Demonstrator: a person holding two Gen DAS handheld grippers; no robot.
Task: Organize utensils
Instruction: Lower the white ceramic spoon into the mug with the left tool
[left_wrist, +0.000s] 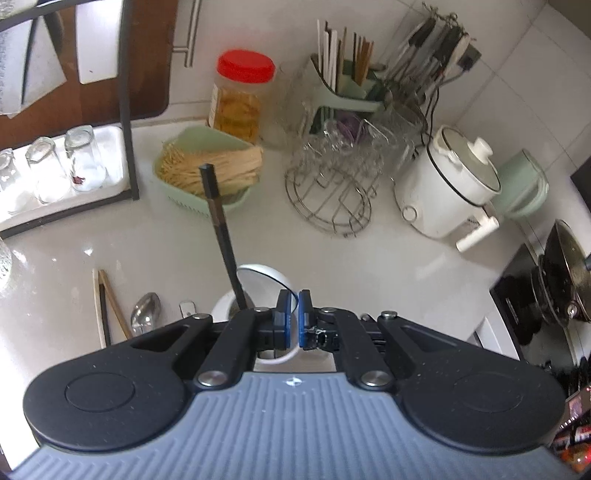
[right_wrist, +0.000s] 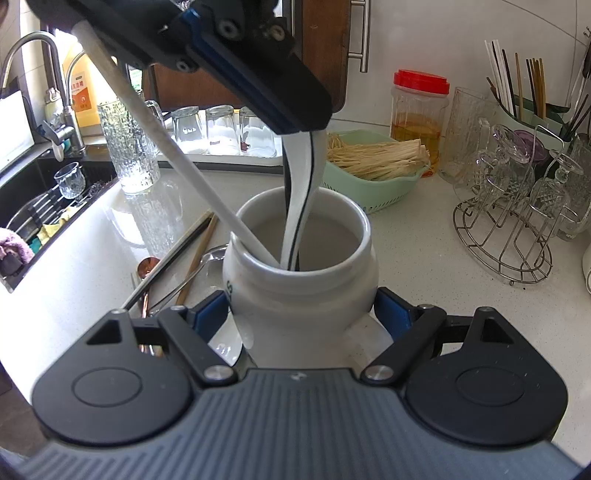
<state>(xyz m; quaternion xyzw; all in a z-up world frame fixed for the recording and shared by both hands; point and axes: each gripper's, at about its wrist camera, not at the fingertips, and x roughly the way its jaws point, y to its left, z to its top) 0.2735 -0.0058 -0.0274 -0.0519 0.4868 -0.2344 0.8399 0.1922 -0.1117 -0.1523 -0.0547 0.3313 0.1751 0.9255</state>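
At nine o'clock of the jar (right_wrist: 301, 273), loose utensils (right_wrist: 177, 266) lie on the counter (right_wrist: 424, 258). My left gripper (right_wrist: 301, 127) pinches a white spoon (right_wrist: 301, 199) at twelve, handle down in the jar beside a chopstick (right_wrist: 166, 147). My right gripper (right_wrist: 303, 314) clasps the jar's sides.

The left hand-held gripper (right_wrist: 301, 127) reaches in from the upper left of the right wrist frame, angled steeply downward, its blue-padded jaws pinched almost together on something thin and white. The right hand-held gripper (right_wrist: 301, 314) sits low in the centre of its own frame, tilted downward, with its jaws spread and the blue pads (right_wrist: 208, 314) pressed against both sides of a wide white body.
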